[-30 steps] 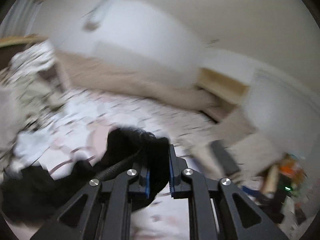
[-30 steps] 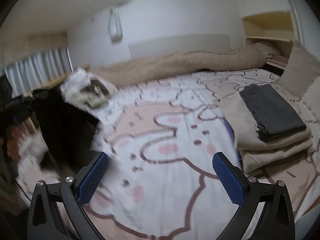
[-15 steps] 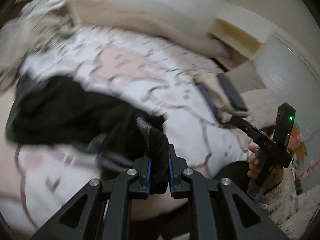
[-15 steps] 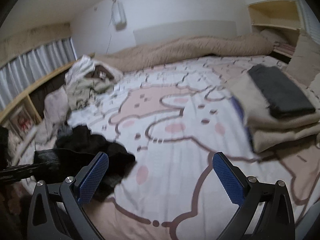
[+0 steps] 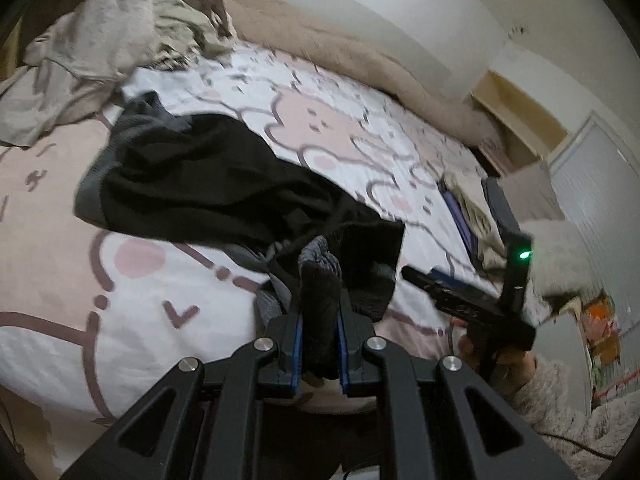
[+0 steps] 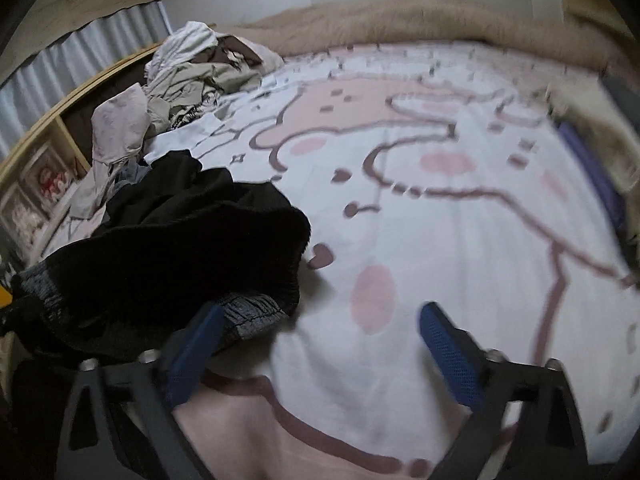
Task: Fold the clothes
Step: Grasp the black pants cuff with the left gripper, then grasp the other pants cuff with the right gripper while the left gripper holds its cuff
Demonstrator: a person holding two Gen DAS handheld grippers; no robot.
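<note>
No readable text, labels or numbers anywhere

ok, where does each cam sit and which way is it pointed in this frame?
Left wrist: on the left gripper, angled down over the bed; its pads are shut on the black garment; right gripper and a hand show.
Right wrist: on the right gripper, angled down at the bed; jaws closing, nothing between them.
Shared: black garment, bed, unfolded clothes pile.
</note>
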